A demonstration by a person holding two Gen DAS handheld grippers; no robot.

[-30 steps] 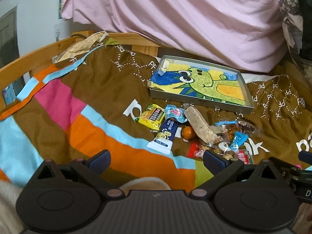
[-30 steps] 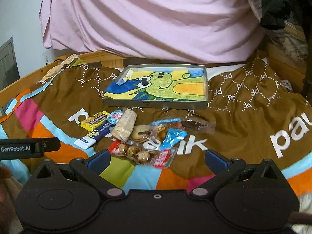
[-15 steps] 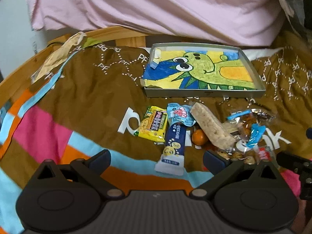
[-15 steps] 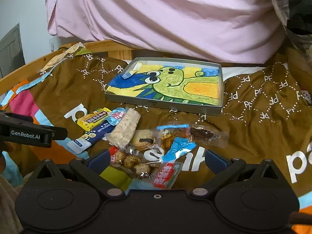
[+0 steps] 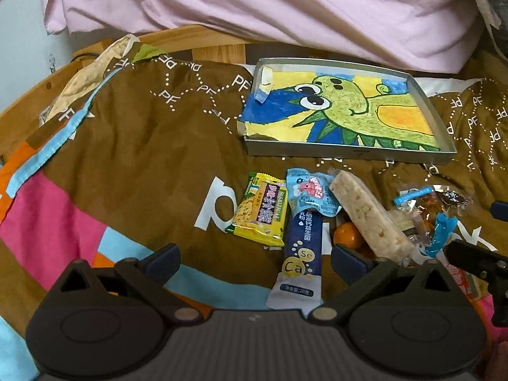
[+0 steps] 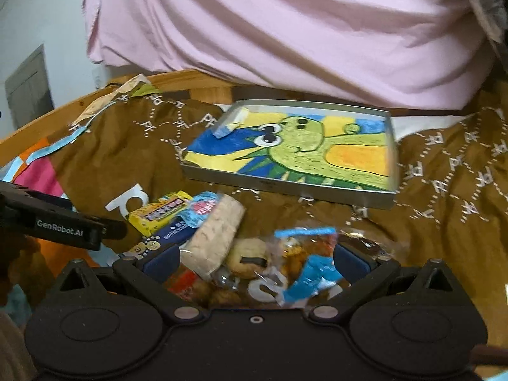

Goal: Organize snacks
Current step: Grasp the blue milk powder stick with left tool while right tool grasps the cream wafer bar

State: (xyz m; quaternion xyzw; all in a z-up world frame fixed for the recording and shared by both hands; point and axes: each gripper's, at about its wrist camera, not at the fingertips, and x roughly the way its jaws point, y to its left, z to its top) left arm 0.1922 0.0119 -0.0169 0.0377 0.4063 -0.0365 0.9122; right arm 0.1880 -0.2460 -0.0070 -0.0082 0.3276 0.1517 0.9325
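Observation:
A pile of wrapped snacks lies on a brown patterned blanket [image 5: 143, 146]. In it are a yellow packet [image 5: 262, 212], a dark blue stick pack [image 5: 301, 247], a pale rice bar [image 5: 370, 219] and clear cookie packs [image 6: 254, 257]. Behind the pile sits a shallow metal tray [image 5: 349, 150] lined with a dinosaur drawing; no snack lies in it. My left gripper [image 5: 255, 258] is open low over the blue stick pack. My right gripper [image 6: 257, 258] is open, its fingers on either side of the cookie packs and a blue wrapper [image 6: 314, 274].
A pink sheet [image 5: 254, 9] hangs behind the tray over a wooden bed rail [image 5: 203, 43]. Pink, orange and light blue stripes cross the blanket at the left. The left gripper's body [image 6: 54, 222] shows at the left of the right wrist view.
Both grippers have moved forward and down toward the snack pile, which now looks larger. The right gripper's fingers now flank the cookie packs. Both stay open.

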